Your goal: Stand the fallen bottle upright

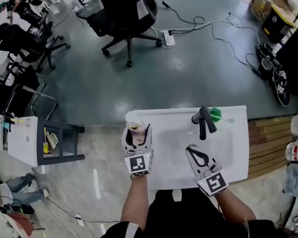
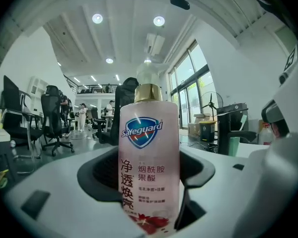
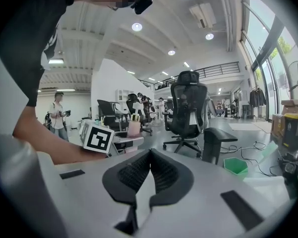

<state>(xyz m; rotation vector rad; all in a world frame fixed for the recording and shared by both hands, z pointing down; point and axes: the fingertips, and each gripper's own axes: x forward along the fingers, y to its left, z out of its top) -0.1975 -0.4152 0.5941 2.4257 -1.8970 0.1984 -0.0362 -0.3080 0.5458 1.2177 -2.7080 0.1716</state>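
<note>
A pink soap bottle (image 2: 149, 152) with a gold collar and a clear pump top stands upright between the black pads of my left gripper (image 2: 149, 185), which is shut on its lower body. In the head view the bottle (image 1: 137, 131) and left gripper (image 1: 137, 135) are over the far left corner of the white table (image 1: 236, 152). Whether the bottle's base rests on the table is hidden. My right gripper (image 1: 195, 152) hovers over the table's middle, shut with nothing in it; its tips (image 3: 150, 157) meet. It sees the bottle (image 3: 134, 128) off to its left.
A black upright fixture (image 1: 204, 122) and a small green object (image 1: 216, 114) sit at the table's far edge, ahead of the right gripper. A black office chair (image 1: 126, 14) and floor cables lie beyond. A small shelf cart (image 1: 44, 143) stands left of the table.
</note>
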